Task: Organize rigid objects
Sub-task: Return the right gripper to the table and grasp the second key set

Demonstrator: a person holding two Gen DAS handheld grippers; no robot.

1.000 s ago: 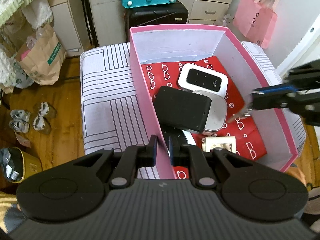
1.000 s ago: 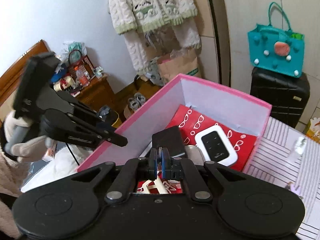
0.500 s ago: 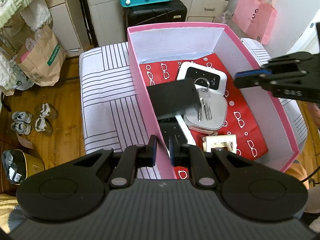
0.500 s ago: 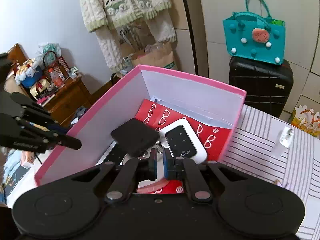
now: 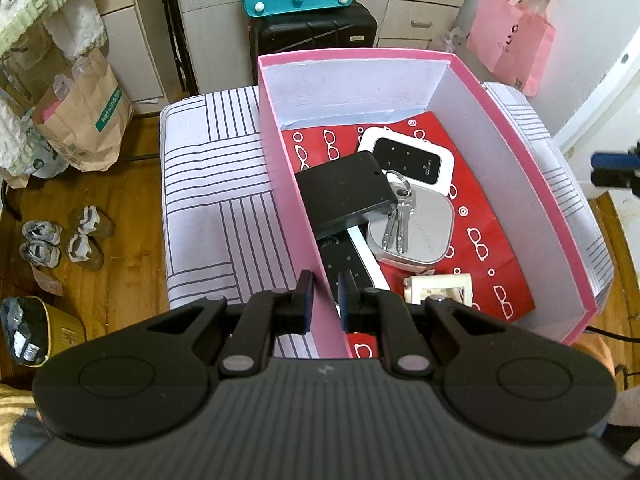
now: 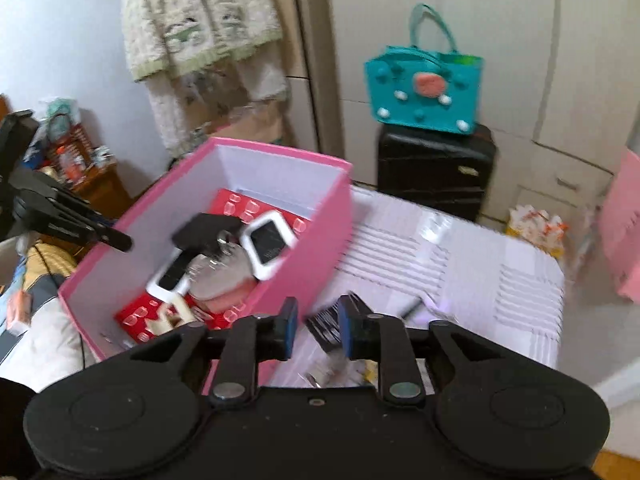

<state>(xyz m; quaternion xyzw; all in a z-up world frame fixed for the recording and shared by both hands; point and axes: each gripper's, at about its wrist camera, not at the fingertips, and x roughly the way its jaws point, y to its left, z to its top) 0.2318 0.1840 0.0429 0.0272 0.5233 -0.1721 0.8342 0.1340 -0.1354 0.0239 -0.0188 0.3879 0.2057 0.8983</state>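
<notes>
A pink box (image 5: 280,168) stands on a striped stool (image 5: 208,184). Inside lie a black flat case (image 5: 344,196), a bunch of keys (image 5: 398,216) on a silver device (image 5: 424,232), a white WiFi router (image 5: 408,160), a remote (image 5: 348,256) and a cream switch frame (image 5: 438,288). My left gripper (image 5: 325,300) is shut on the box's left wall at its near end. My right gripper (image 6: 316,330) is open and empty, over the stool right of the box (image 6: 316,240), above small dark objects (image 6: 328,320). Its tips show in the left wrist view (image 5: 612,168).
A black suitcase (image 6: 436,172) with a teal bag (image 6: 424,92) stands behind the stool. A pink paper bag (image 5: 512,44) hangs at back right. A brown paper bag (image 5: 84,120) and shoes (image 5: 60,236) are on the wooden floor to the left.
My right gripper let the keys go onto the silver device in the box, opened, and pulled out to the right over the stool. The left gripper kept its hold on the wall.
</notes>
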